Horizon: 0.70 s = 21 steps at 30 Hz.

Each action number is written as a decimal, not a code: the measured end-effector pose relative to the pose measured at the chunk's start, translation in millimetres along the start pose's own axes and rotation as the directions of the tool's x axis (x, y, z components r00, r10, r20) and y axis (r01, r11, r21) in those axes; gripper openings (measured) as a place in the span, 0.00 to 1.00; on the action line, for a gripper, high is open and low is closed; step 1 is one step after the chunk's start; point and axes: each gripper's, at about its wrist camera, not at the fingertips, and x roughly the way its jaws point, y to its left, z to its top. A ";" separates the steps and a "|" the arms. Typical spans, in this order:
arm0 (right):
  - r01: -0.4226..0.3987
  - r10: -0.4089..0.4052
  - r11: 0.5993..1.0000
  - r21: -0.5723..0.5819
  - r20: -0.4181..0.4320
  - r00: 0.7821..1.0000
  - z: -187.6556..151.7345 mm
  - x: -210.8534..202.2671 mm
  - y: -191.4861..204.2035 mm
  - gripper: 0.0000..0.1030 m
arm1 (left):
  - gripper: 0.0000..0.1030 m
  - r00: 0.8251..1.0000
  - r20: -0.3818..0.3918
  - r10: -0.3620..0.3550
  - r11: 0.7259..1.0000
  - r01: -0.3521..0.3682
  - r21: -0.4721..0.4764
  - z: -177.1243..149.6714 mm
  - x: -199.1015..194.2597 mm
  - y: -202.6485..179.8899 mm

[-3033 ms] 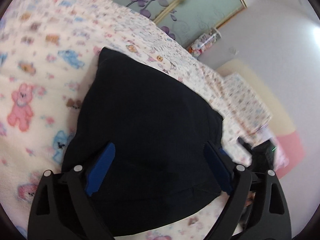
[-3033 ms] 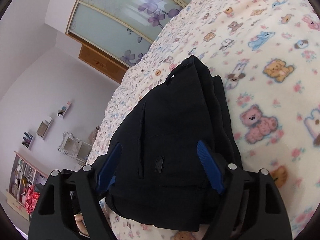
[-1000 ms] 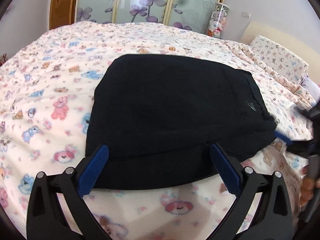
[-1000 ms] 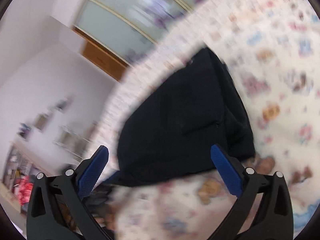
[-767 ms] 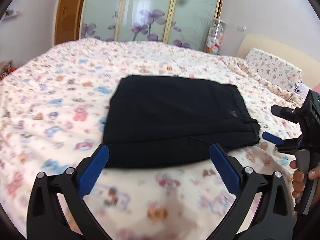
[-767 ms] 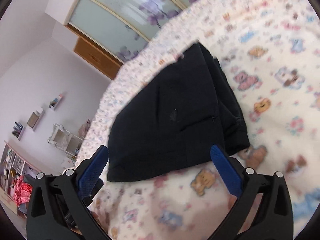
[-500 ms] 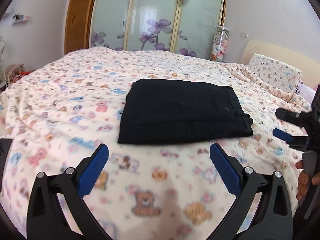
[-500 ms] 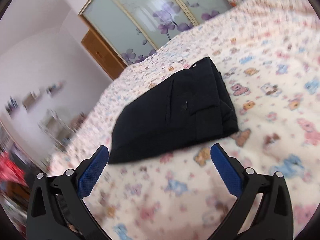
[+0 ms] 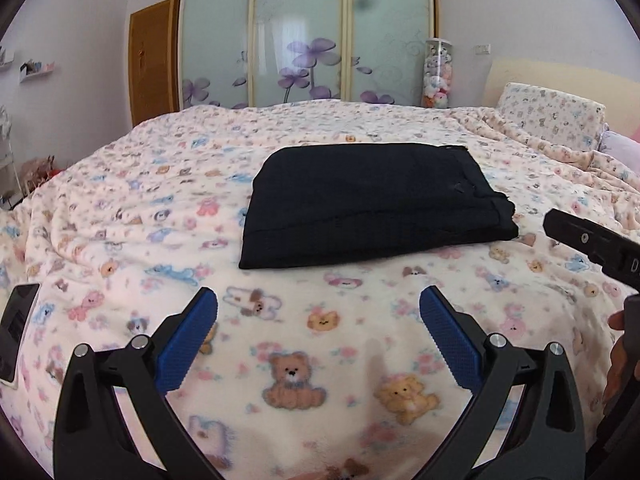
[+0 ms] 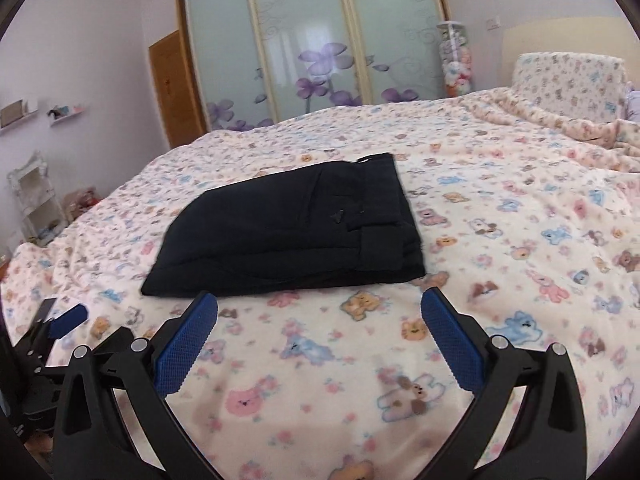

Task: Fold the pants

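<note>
The black pants (image 9: 372,204) lie folded into a flat rectangle on the bed, also in the right wrist view (image 10: 292,228). My left gripper (image 9: 318,304) is open and empty, held back from the pants above the blanket. My right gripper (image 10: 318,308) is open and empty, also short of the pants' near edge. The right gripper's body shows at the right edge of the left wrist view (image 9: 592,244). The left gripper's blue pad shows at the lower left of the right wrist view (image 10: 68,320).
The bed has a cream blanket with a bear print (image 9: 304,360). A pillow (image 9: 552,116) lies at the head on the right. Sliding glass wardrobe doors (image 9: 304,36) stand behind the bed. A dark flat device (image 9: 16,320) lies at the bed's left edge.
Both grippers have pulled back and up from the folded pants and levelled out. The pants stay folded on the bed, now farther from both grippers.
</note>
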 end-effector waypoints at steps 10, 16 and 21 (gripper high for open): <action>0.061 -0.060 0.998 -0.012 0.038 0.997 -11.3 1.2 1.5 0.99 | 0.98 0.998 0.029 0.050 0.999 -0.050 -0.014 -0.4 -4.9 4.6; 0.064 -0.062 0.997 -0.049 0.048 0.997 -18.0 2.4 8.3 0.99 | 0.98 0.997 0.028 0.073 0.997 -0.072 -0.038 0.5 -4.3 9.7; 0.072 -0.069 0.995 -0.070 0.047 0.997 -19.4 4.3 13.9 0.99 | 0.98 0.997 0.023 0.078 0.996 -0.077 -0.043 0.5 -3.4 10.5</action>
